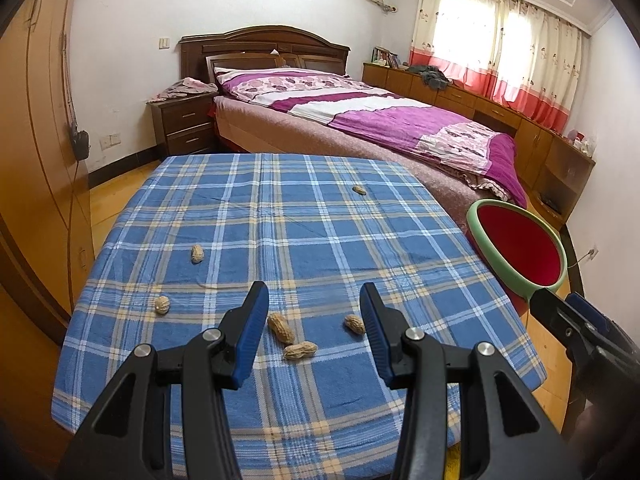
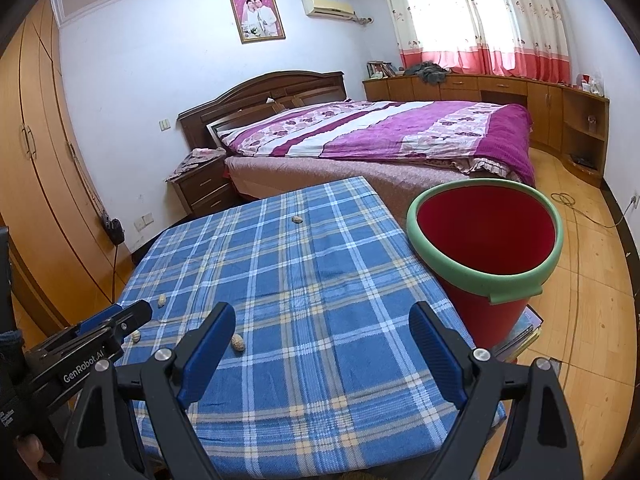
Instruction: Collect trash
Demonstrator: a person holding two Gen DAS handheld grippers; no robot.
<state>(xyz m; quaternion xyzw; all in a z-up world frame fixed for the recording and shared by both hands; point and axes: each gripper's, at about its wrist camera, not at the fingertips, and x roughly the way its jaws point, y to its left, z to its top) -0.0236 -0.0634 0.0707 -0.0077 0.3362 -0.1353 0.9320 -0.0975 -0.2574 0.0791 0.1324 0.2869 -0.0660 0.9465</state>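
Hovering low over the near edge of the table (image 1: pixel 280 216), left gripper (image 1: pixel 314 300) pointing down at the blue checked cloth, jaws standing partly apart and gripping nothing. Lying right between those blue pads (image 1: pixel 250 336): two peanuts (image 1: pixel 281 328) touching end to end, with a third peanut (image 1: pixel 355 324) just inside the right-hand pad. Sitting further left on the cloth, another peanut (image 1: pixel 162 304) near the edge, one more (image 1: pixel 197 253) a little beyond it, and a last one (image 1: pixel 359 189) well apart toward the far end. Waiting off the right side of the table, a red bin (image 1: pixel 520 248) with a green rim, upright, nothing showing inside as far as the view reaches. Switching to the right wrist view: right gripper (image 2: pixel 322 312) hanging over the near right part of the cloth, jaws spread wide and holding nothing, bare fabric between them. Standing just beside the table's right edge, the bin (image 2: pixel 486 276) resting on what looks like a stack of books (image 2: pixel 522 332). Peeking in at the left of that view, the left gripper (image 2: pixel 132 318) above the shells. Filling the background, a bed (image 1: pixel 360 116) with a purple quilt and a wooden wardrobe (image 2: pixel 36 168).
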